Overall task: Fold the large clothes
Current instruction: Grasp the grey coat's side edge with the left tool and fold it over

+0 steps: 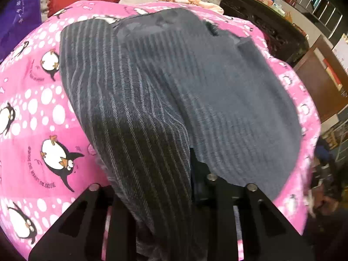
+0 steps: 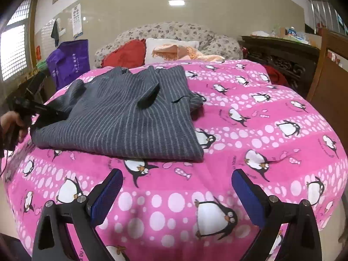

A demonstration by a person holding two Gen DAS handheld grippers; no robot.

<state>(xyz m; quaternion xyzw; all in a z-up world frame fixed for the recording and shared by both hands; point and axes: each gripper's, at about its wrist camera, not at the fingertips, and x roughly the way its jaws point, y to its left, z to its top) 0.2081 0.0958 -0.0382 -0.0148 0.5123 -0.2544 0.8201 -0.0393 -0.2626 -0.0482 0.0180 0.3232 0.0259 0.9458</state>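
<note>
A dark grey striped garment [image 2: 121,117] lies partly folded on the pink penguin bedspread [image 2: 239,130], left of the bed's middle. In the left wrist view the same garment [image 1: 174,100] fills the frame and a fold of it drapes down between the fingers of my left gripper [image 1: 171,187], which is shut on the cloth. The left gripper also shows in the right wrist view [image 2: 41,111] at the garment's left edge, held by a hand. My right gripper [image 2: 177,180] is open and empty, above the bedspread just in front of the garment's near edge.
Red [image 2: 125,54] and white [image 2: 167,47] pillows and an orange cloth [image 2: 174,51] lie at the headboard. A purple bag [image 2: 69,63] stands left of the bed. A dark carved cabinet [image 2: 280,58] and wooden furniture [image 2: 328,80] stand on the right.
</note>
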